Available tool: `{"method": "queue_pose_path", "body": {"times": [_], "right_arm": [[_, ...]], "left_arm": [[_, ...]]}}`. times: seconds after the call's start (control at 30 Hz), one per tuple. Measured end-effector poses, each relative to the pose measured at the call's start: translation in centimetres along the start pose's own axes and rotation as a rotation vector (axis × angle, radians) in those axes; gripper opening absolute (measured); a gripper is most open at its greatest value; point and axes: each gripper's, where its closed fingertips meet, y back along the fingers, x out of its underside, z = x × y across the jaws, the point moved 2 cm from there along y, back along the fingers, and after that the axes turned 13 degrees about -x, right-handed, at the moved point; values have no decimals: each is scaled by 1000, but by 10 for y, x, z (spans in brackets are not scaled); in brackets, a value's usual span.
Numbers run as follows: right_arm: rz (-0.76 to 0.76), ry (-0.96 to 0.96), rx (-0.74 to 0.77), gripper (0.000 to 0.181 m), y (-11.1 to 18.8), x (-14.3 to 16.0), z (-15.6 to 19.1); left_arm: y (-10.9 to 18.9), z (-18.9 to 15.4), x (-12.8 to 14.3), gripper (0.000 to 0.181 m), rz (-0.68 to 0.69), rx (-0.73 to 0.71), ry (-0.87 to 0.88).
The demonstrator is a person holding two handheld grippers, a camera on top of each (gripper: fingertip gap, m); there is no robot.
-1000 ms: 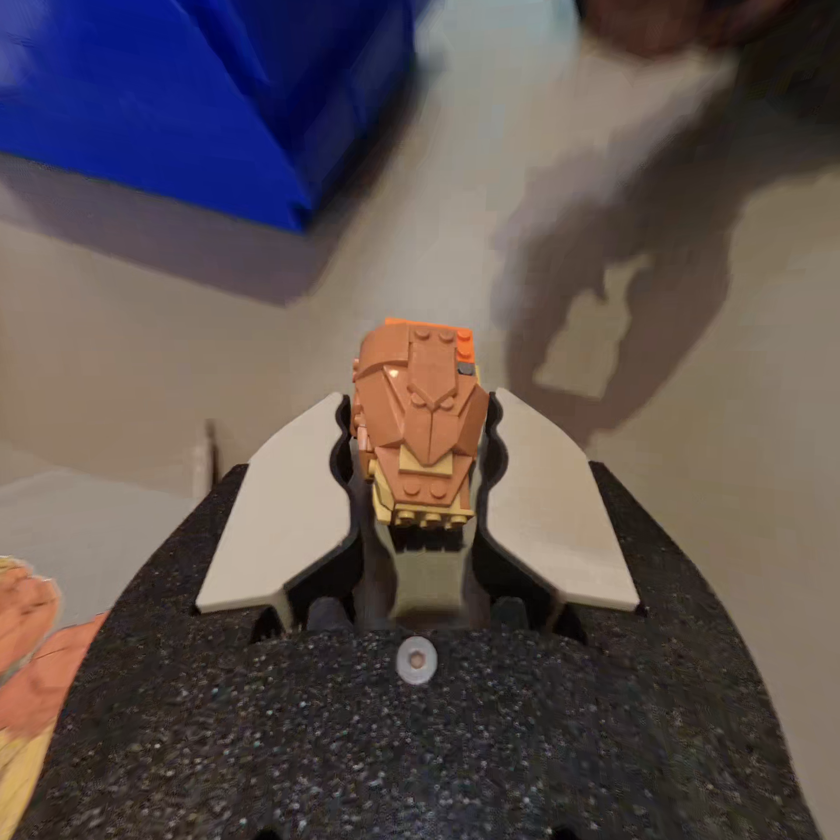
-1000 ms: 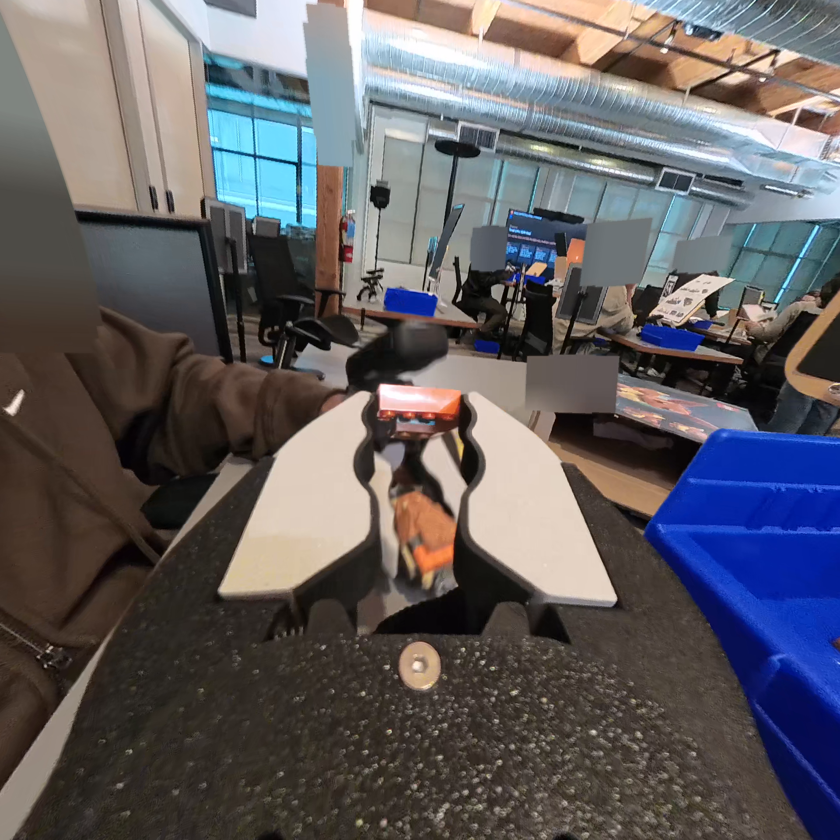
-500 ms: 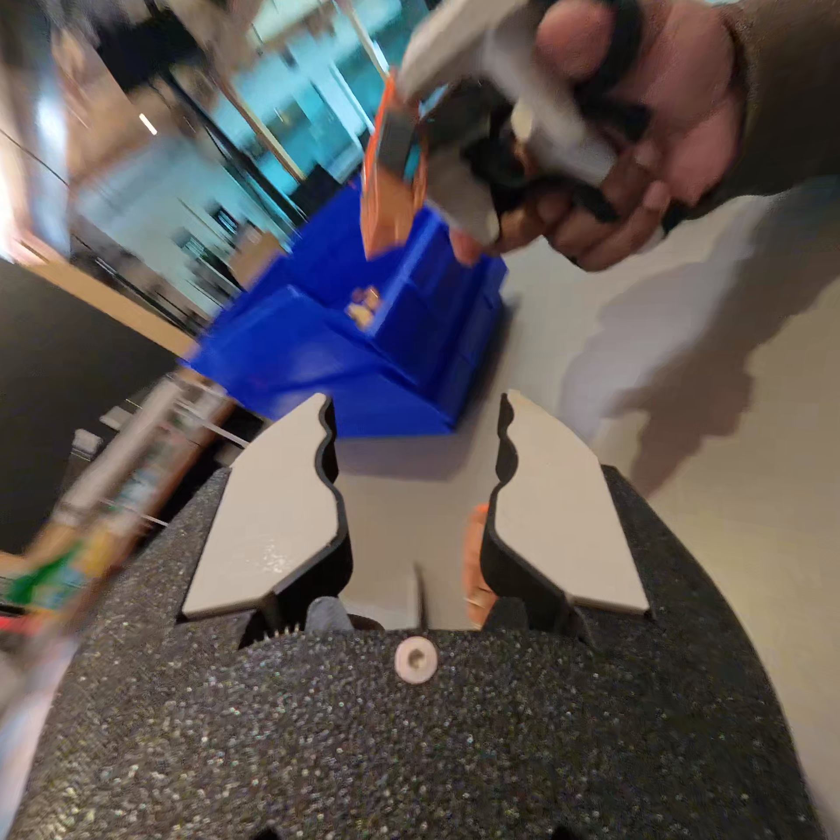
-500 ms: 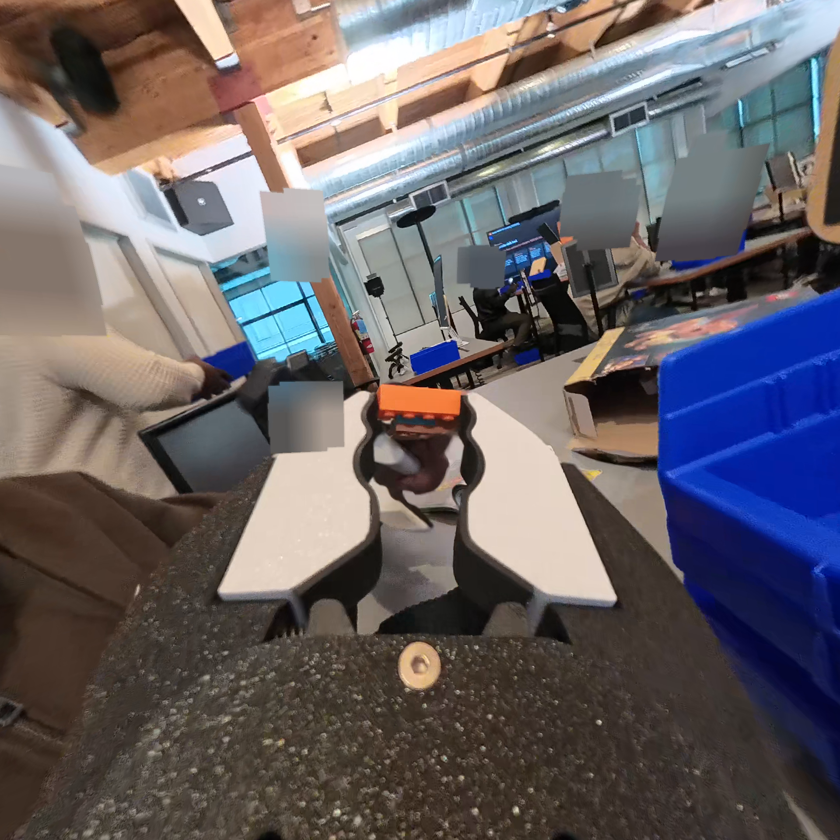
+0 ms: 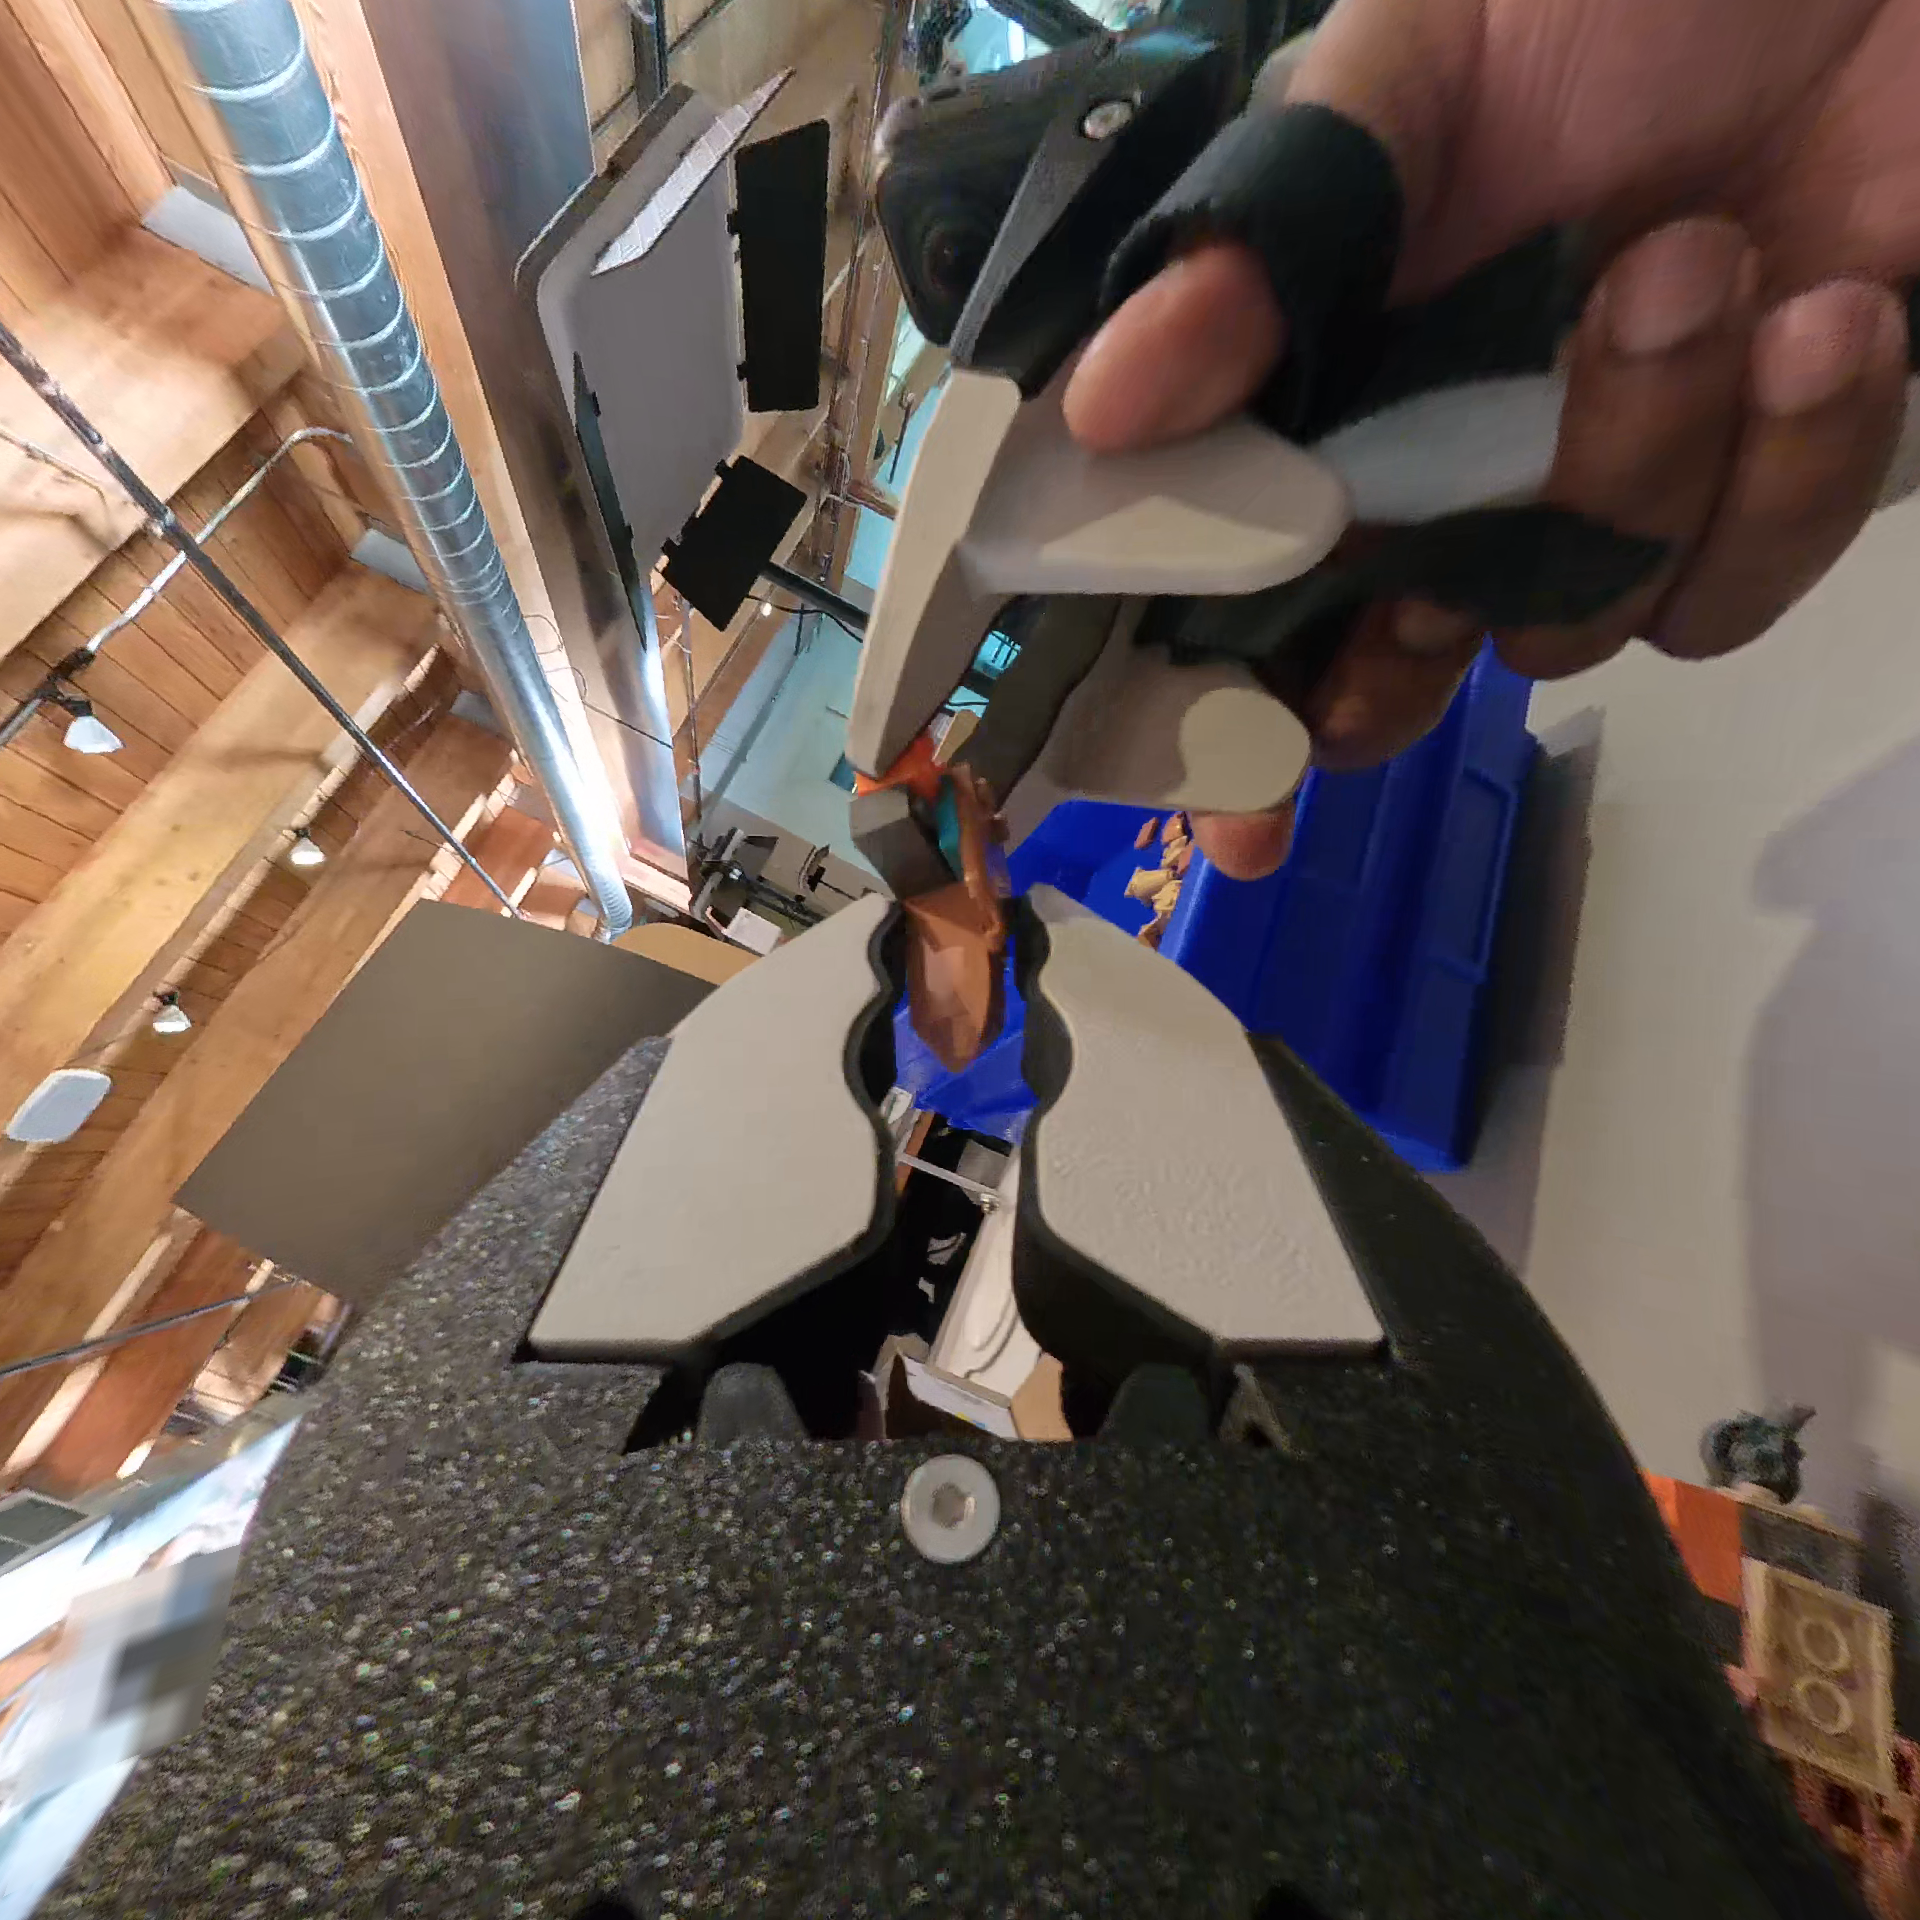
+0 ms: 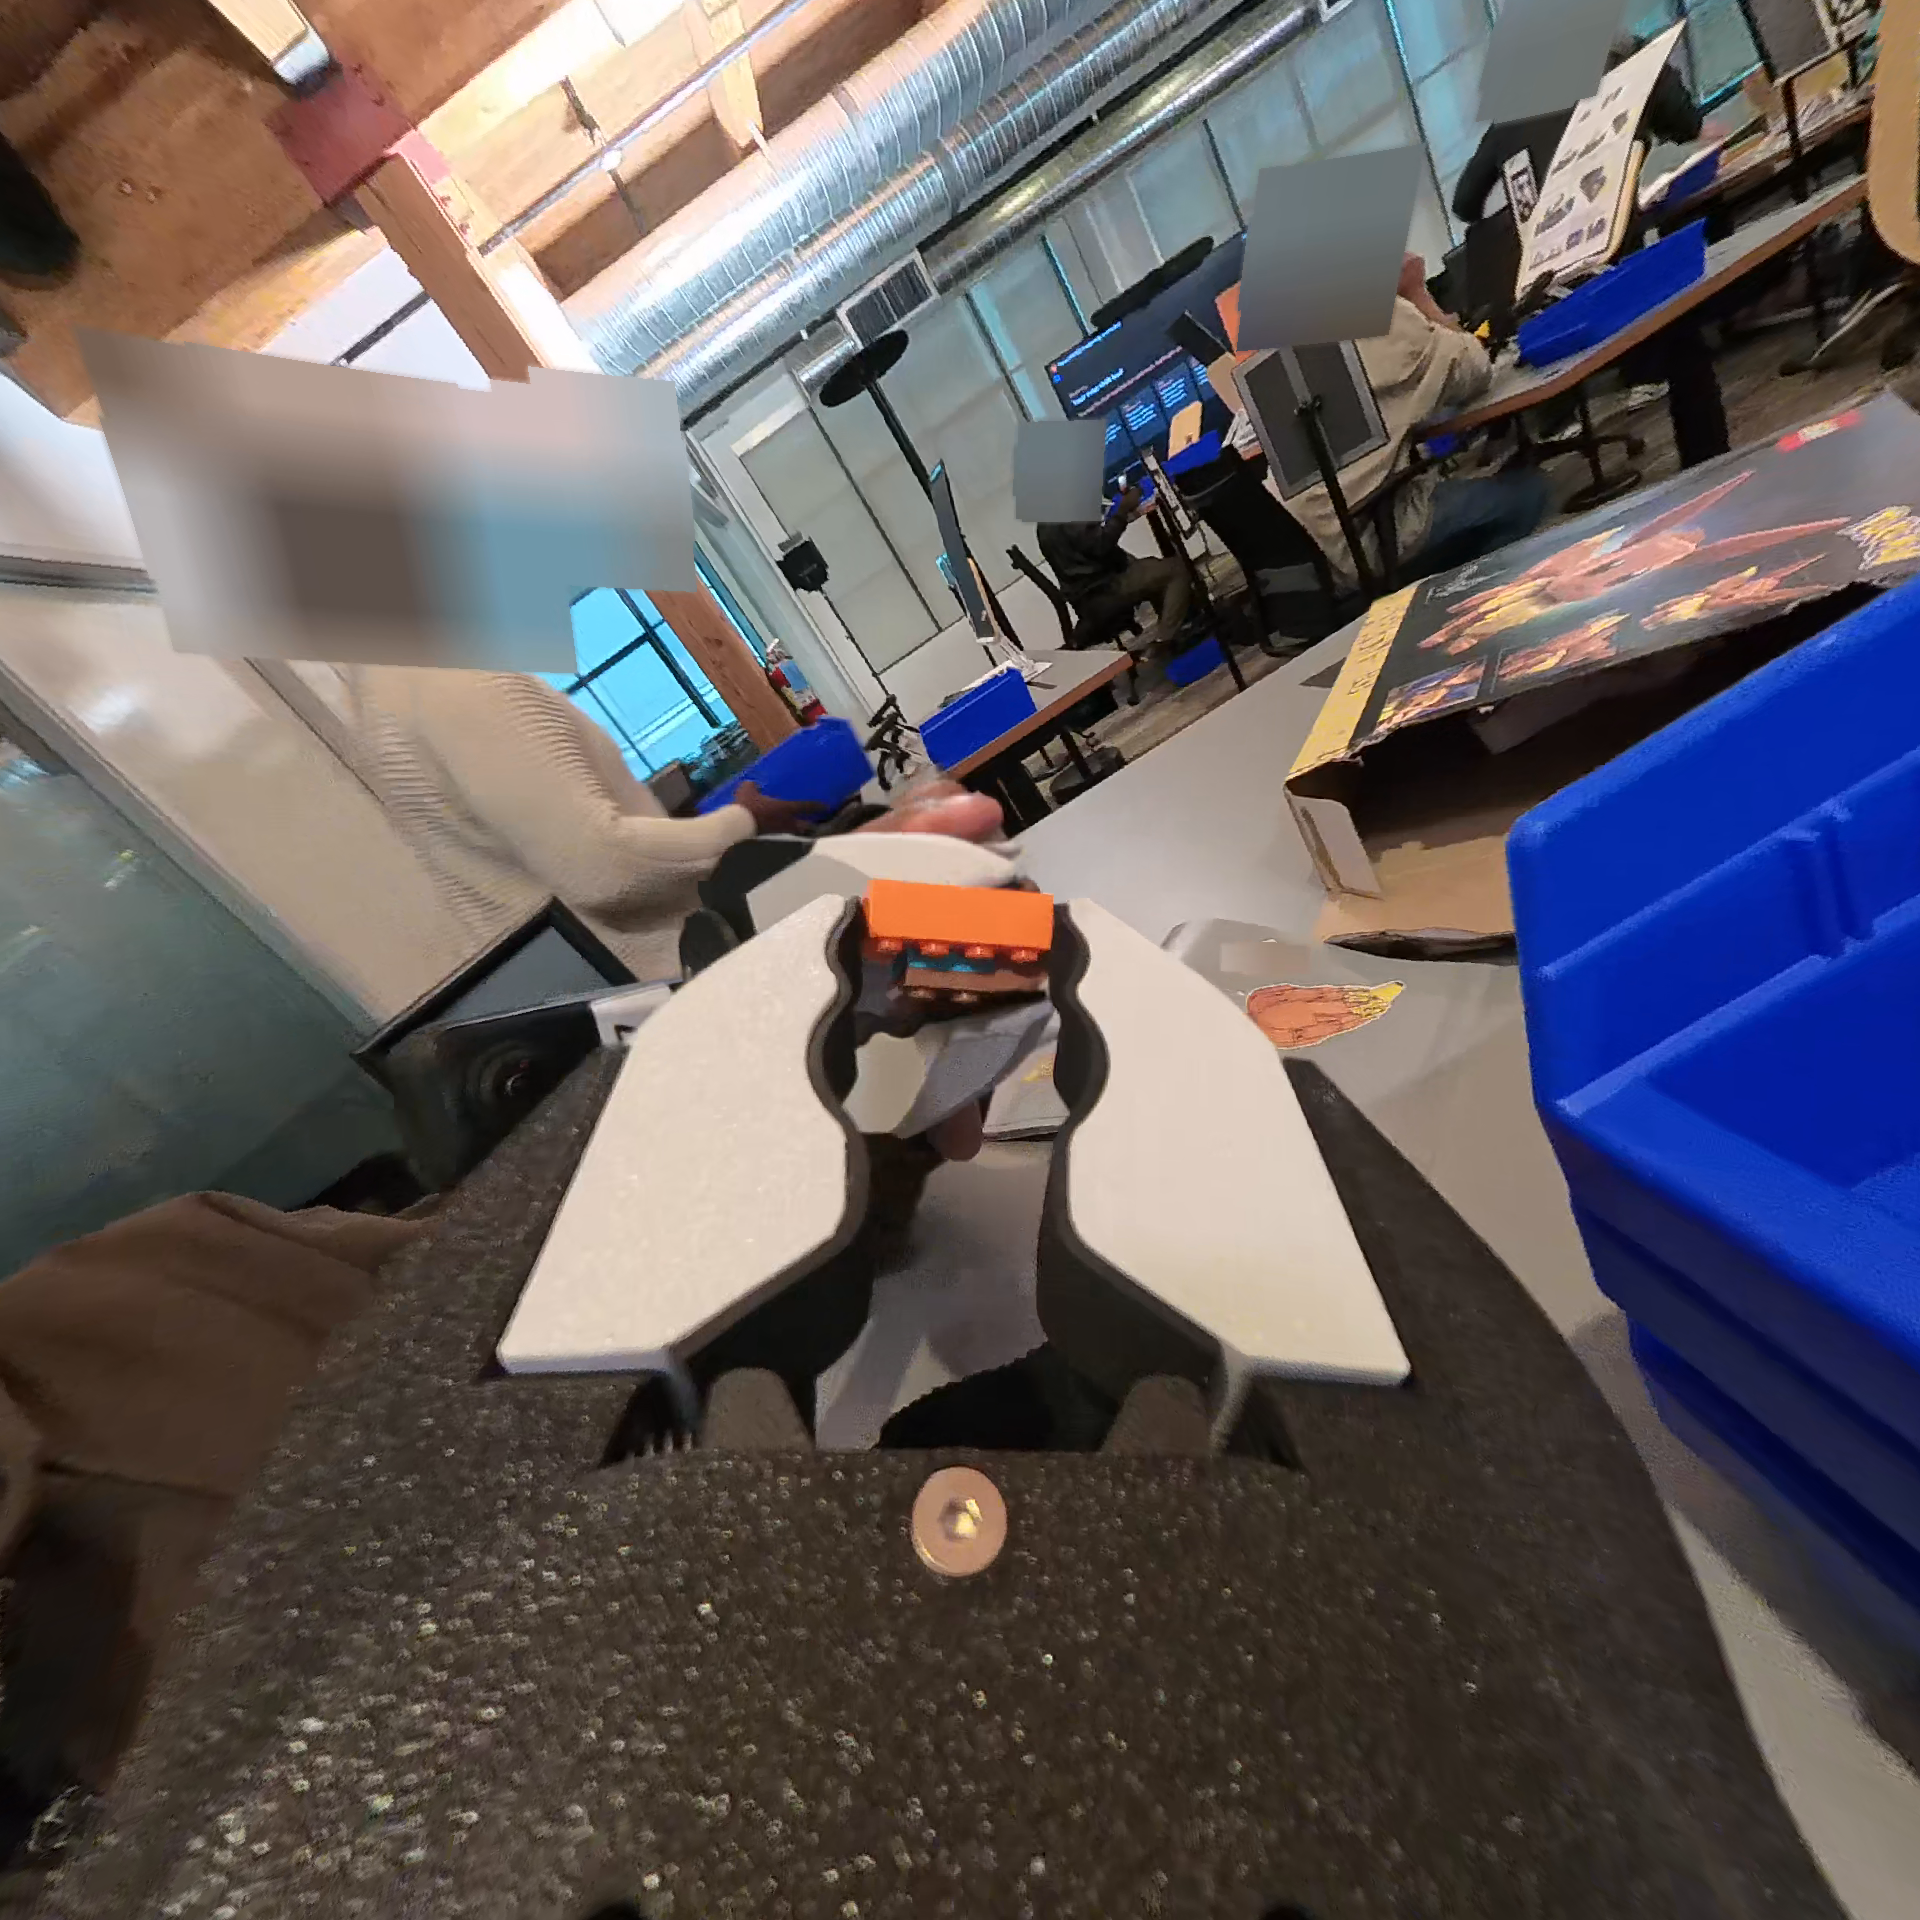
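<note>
The right claw point(image 6: 956, 935) pinches an orange brick assembly point(image 6: 961, 940) at its tips, whose brown end hangs between the left claw point(image 5: 956, 925) tips (narrowly parted, contact unclear), above the tabletop point(image 6: 1174, 842).

Stacked blue bins point(image 6: 1745, 1039) stand at the grey table's point(image 6: 1195, 831) right edge. A torn cardboard box point(image 6: 1558, 665) lies flat behind them toward the far edge, an orange sticker point(image 6: 1314, 1010) between.
</note>
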Motion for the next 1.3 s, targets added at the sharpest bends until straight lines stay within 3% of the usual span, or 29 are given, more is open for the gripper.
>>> {"method": "queue_pose_path", "body": {"times": [0.1, 0.23, 0.4, 0.57, 0.73, 0.87, 1.3], "right_arm": [[-6, -29, -26, 35, 1, 5, -7], [-17, 28, -40, 39, 3, 8, -14], [-40, 216, -58, 39, 10, -2, -1], [8, 274, -135, 36, 6, 2, 15], [139, 311, -134, 34, -3, 24, 17], [141, 305, -182, 19, -5, 28, 24], [185, 391, -246, 18, 0, 36, 33]], "left_arm": [[2, -7, 6, 19, 40, 30, 92], [9, -16, 7, 18, 64, 175, 391], [18, -11, -5, 18, 3, 352, 772], [26, -13, -11, 18, -52, 500, 957], [31, -24, -18, 19, -75, 561, 910], [32, -24, -19, 19, -80, 540, 847], [38, -28, -24, 18, -123, 491, 640]]}}
